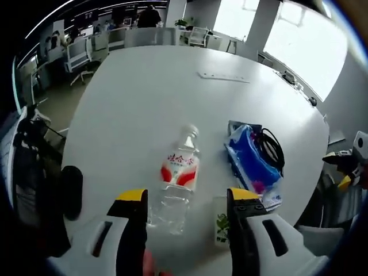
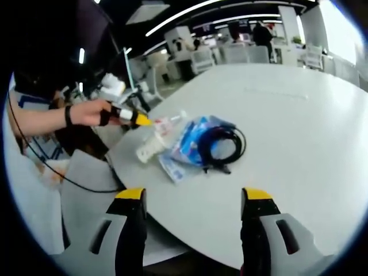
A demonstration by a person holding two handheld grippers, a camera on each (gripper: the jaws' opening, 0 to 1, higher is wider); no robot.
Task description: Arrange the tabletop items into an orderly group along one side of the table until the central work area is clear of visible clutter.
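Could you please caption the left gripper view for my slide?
Open left gripper approaching a lying water bottle beside a blue packet and black cable.

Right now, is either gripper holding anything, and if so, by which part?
Nothing is held. The left gripper is open, jaws either side of the water bottle's base without closing on it. The right gripper is open above the white table.
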